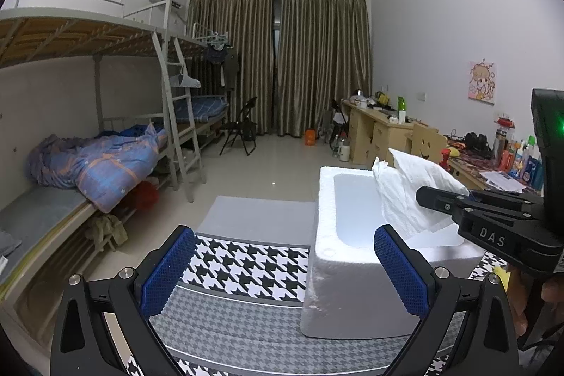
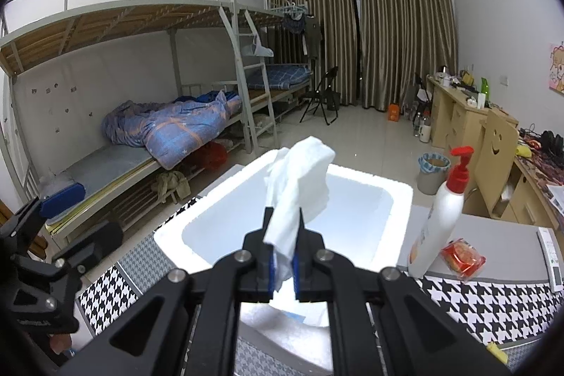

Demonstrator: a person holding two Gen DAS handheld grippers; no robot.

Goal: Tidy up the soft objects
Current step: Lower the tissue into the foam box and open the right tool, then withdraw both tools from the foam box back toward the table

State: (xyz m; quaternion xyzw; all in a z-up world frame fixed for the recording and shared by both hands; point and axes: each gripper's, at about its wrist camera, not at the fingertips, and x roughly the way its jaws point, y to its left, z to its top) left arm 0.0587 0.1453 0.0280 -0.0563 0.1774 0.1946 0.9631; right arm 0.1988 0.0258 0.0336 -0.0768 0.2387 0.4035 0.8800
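Observation:
A white foam box (image 1: 326,199) (image 2: 169,231) stands open on the houndstooth-covered table (image 1: 246,266). My right gripper (image 2: 283,228) is shut on a crumpled white tissue (image 2: 299,175) and holds it above the box's opening. In the left wrist view the right gripper (image 1: 428,194) comes in from the right with the tissue (image 1: 405,189) over the box. My left gripper (image 1: 282,270) is open and empty, its blue pads (image 1: 165,270) spread wide just left of the box's near corner.
A white pump bottle with a red top (image 2: 440,217) and a red snack packet (image 2: 461,256) stand right of the box. A remote (image 2: 551,256) lies at the far right. Bunk beds line the left wall, and desks with clutter line the right wall.

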